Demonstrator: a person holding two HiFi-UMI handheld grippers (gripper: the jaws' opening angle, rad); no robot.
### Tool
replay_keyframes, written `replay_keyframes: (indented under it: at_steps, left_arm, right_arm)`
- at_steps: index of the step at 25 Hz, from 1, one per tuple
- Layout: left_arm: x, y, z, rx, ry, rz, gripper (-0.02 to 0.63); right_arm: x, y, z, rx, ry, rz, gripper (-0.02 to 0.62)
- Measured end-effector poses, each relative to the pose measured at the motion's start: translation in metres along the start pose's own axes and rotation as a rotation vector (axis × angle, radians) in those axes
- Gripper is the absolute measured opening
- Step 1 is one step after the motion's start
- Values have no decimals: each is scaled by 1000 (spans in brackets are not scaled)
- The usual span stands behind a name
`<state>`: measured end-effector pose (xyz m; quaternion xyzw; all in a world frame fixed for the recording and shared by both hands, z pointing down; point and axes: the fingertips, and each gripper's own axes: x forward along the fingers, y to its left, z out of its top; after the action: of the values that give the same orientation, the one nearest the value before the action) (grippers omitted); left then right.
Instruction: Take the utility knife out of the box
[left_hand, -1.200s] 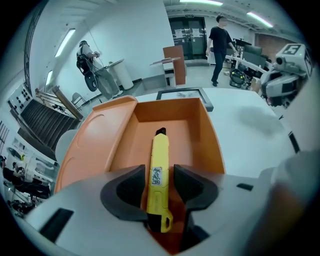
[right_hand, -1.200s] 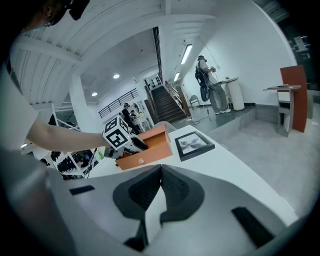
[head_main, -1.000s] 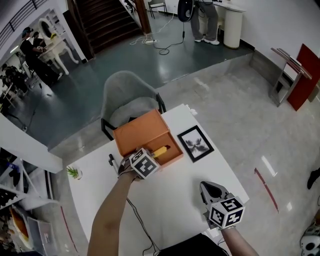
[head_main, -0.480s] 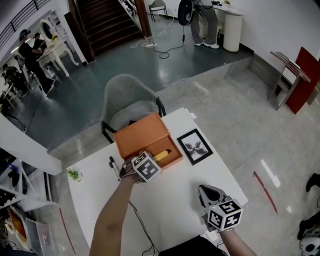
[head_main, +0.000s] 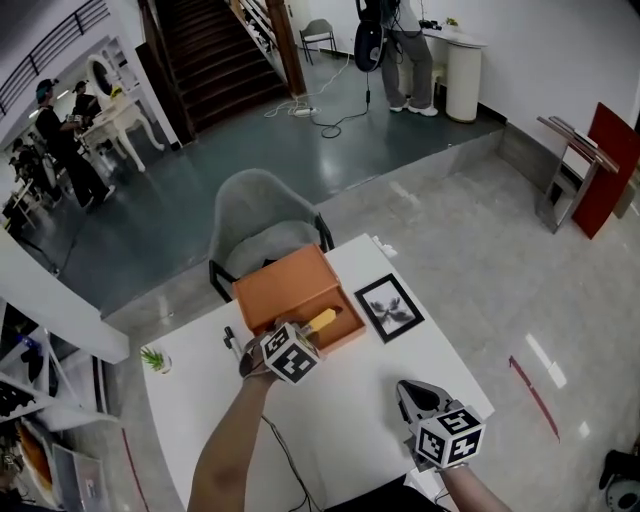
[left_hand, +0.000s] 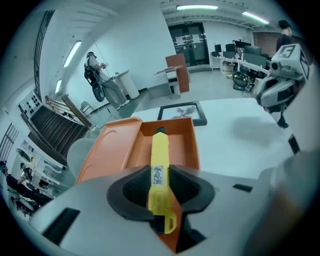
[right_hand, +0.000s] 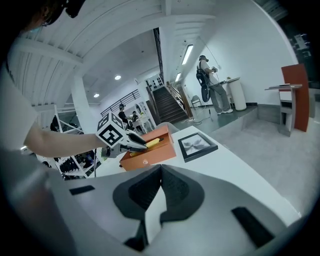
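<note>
An orange box (head_main: 290, 281) lies open on the white table (head_main: 350, 400), its lid folded back. My left gripper (head_main: 308, 330) is shut on the yellow utility knife (head_main: 322, 320); its jaws have just been closing on it. In the left gripper view the knife (left_hand: 160, 150) runs between the black pads (left_hand: 187, 187), its far end over the box tray (left_hand: 182, 145). The right gripper view shows the knife (right_hand: 152, 142) held just above the box (right_hand: 150, 156). My right gripper (head_main: 410, 392) is shut and empty near the table's front edge.
A black-framed picture (head_main: 388, 308) lies to the right of the box. A grey chair (head_main: 262, 212) stands behind the table. A small plant (head_main: 153, 358) sits at the table's left edge, and a thin black cable (head_main: 285, 450) runs across the front. People stand far off.
The left gripper has closed on the knife's handle and lifted it a little above the box tray. The right gripper has stayed where it was.
</note>
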<state>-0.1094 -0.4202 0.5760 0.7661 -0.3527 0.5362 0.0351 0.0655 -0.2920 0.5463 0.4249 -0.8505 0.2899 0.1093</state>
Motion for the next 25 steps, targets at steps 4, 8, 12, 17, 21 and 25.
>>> replay_keyframes:
  at_steps: [4,8,12,17,21,25]
  left_arm:
    - [-22,-2,6,-38,-46,40,109]
    - [-37,-8,6,-52,-60,76,109]
    - [-54,-12,5,-107,-87,103,109]
    - [-74,-23,3,-176,-124,128,109]
    - [-94,-32,3,-215,-164,165,109]
    - [-110,-43,-1,-281,-198,193,109]
  right_arm:
    - [-4,6,5,-9,-15,17,0]
    - [-9,10,10,-24,-31,29,0]
    - [-16,12,13,-37,-43,38,0]
    - [-22,13,19,-46,-62,45,0]
    - [-27,17,25,-59,-75,58,0]
    - [-30,21,28,-65,-89,70,0]
